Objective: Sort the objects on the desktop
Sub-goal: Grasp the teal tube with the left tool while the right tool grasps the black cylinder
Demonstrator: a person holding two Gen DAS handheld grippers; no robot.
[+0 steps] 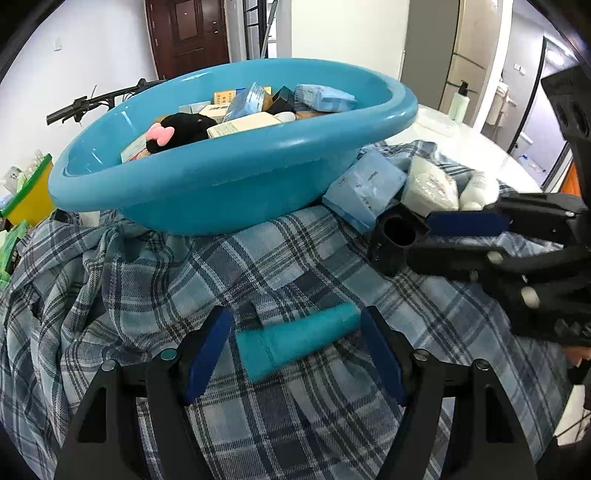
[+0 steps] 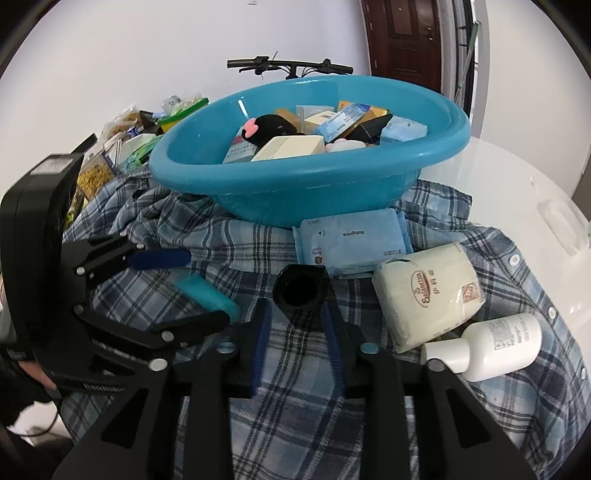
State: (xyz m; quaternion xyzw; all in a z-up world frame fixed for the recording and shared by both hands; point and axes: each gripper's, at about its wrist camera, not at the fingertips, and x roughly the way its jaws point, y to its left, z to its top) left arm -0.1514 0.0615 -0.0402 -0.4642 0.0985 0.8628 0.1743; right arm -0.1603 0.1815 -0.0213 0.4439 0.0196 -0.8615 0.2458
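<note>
Desktop objects lie on a blue-and-white plaid cloth (image 1: 295, 266) spread in folds over a glossy white tabletop (image 2: 517, 177); a white wall, a dark wooden door (image 1: 188, 33) and bicycle handlebars (image 2: 291, 68) stand behind.

A blue plastic basin (image 1: 229, 184) sits on the cloth toward the tabletop's far edge, filled with boxes and a black plush toy (image 1: 184, 129) with a pink bow.

The left wrist view shows the left gripper (image 1: 295, 350) with jaws open, a teal tube (image 1: 295, 341) lying on the cloth between its blue pads and apart from both. It also shows a pump bottle (image 1: 459, 105) at the tabletop's far right edge and a yellow bin (image 1: 31, 195) at the left edge.

The right wrist view shows the right gripper (image 2: 297, 343) with jaws partly apart, a black cup-shaped part (image 2: 301, 288) at the fingertips; whether the pads press it cannot be told. Only this view shows the whole of a cream tissue pack (image 2: 428, 295), a smooth white bottle (image 2: 491, 349) lying on its side toward the near right edge, and a pale blue wipes packet (image 2: 351, 245) just beside the basin's base.
</note>
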